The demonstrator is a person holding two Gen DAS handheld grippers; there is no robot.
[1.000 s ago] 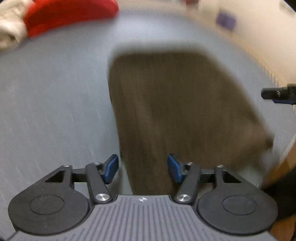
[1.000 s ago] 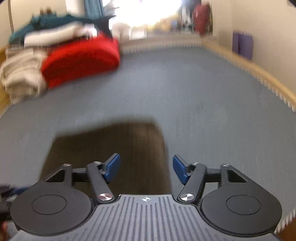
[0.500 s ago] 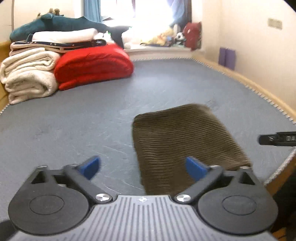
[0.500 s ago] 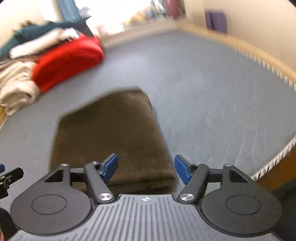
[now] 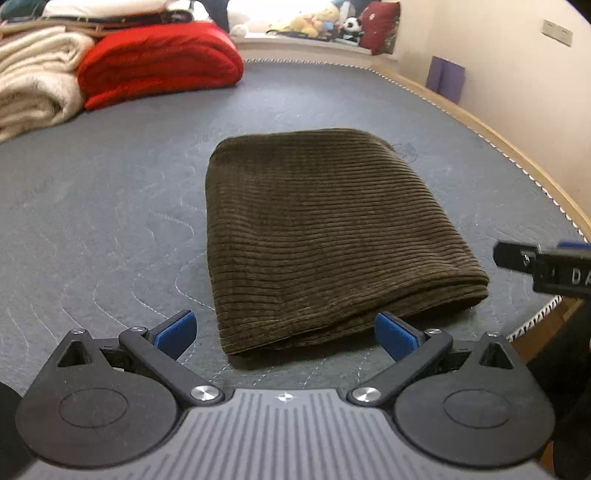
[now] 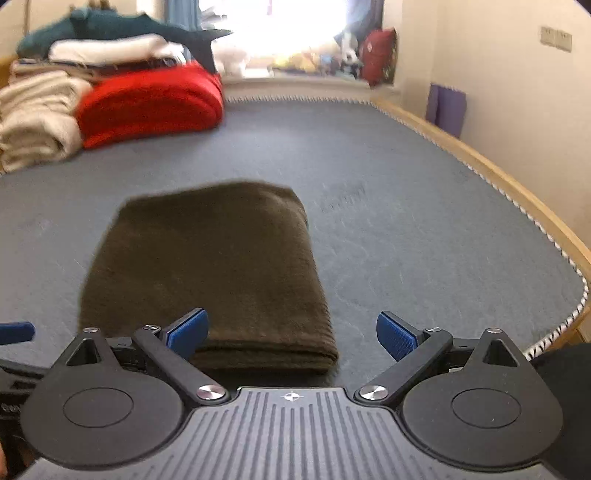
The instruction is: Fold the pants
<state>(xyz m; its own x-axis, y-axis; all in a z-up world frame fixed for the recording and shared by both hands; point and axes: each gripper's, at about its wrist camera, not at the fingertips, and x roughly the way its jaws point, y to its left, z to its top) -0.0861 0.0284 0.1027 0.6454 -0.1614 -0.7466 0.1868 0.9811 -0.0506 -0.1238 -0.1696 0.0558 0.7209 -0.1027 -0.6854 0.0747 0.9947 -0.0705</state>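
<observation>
The dark brown corduroy pants (image 5: 325,236) lie folded into a compact rectangle on the grey bed surface (image 5: 92,206). They also show in the right wrist view (image 6: 210,273). My left gripper (image 5: 284,332) is open and empty, just short of the near folded edge. My right gripper (image 6: 291,334) is open and empty, near the bundle's near right corner. Part of the right gripper (image 5: 546,264) shows at the right edge of the left wrist view.
A red folded blanket (image 5: 159,62) and cream blankets (image 5: 33,88) are stacked at the far left. The bed's wooden edge (image 6: 517,192) runs along the right, next to the wall. Plush toys (image 5: 321,24) sit on the far sill.
Both grippers have pulled back from the folded pants and their jaws have opened wider. The pants bundle stays flat on the bed.
</observation>
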